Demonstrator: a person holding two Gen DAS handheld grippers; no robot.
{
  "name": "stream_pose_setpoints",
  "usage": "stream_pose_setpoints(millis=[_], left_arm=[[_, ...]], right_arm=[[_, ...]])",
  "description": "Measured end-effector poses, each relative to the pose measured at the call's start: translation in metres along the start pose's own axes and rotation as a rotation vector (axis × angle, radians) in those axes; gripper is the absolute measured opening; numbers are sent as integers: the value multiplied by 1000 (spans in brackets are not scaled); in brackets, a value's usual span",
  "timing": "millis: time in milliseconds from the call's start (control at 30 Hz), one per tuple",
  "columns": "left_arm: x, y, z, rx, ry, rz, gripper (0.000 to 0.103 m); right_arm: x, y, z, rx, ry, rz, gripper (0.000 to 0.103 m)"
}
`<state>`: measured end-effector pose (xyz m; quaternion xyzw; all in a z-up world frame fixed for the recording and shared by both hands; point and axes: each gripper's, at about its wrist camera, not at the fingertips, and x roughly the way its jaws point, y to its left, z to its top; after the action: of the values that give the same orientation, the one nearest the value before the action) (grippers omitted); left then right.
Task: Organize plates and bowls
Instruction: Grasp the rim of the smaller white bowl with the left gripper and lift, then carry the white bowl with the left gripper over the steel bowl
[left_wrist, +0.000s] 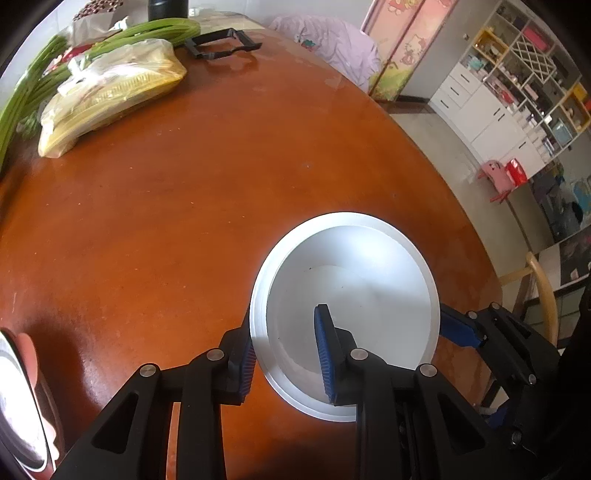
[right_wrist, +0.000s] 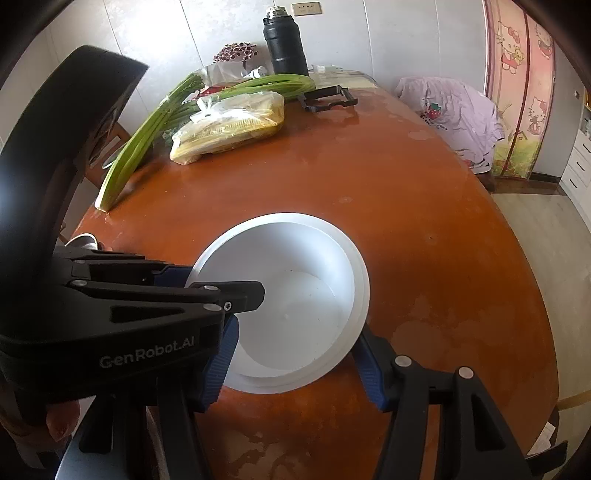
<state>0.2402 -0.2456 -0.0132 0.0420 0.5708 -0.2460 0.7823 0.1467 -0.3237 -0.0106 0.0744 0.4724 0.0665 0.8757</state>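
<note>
Bowl: I see the white bowl (left_wrist: 354, 295) nested in a white plate (left_wrist: 258, 314) on my side of the brown table (left_wrist: 166, 221).
Left gripper: my left gripper (left_wrist: 288, 354) is clenched on the bowl's near-left rim, one blue pad inside, the other outside by the plate's edge.
Right gripper: my right gripper (right_wrist: 295, 362) straddles the stack with its blue pads wide at either side; I cannot tell whether they press on the plate.
Far end: bagged corn (right_wrist: 229, 129), green stalks (right_wrist: 147, 129), a black flask (right_wrist: 284, 48).
</note>
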Motion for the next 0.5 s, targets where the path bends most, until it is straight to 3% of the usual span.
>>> stream_pose_setpoints(millis=[500], left_arm=[[-47,10,-20,-19,-85,-4,30]], right_arm=[[-27,29,4,-53,-60,11,61]])
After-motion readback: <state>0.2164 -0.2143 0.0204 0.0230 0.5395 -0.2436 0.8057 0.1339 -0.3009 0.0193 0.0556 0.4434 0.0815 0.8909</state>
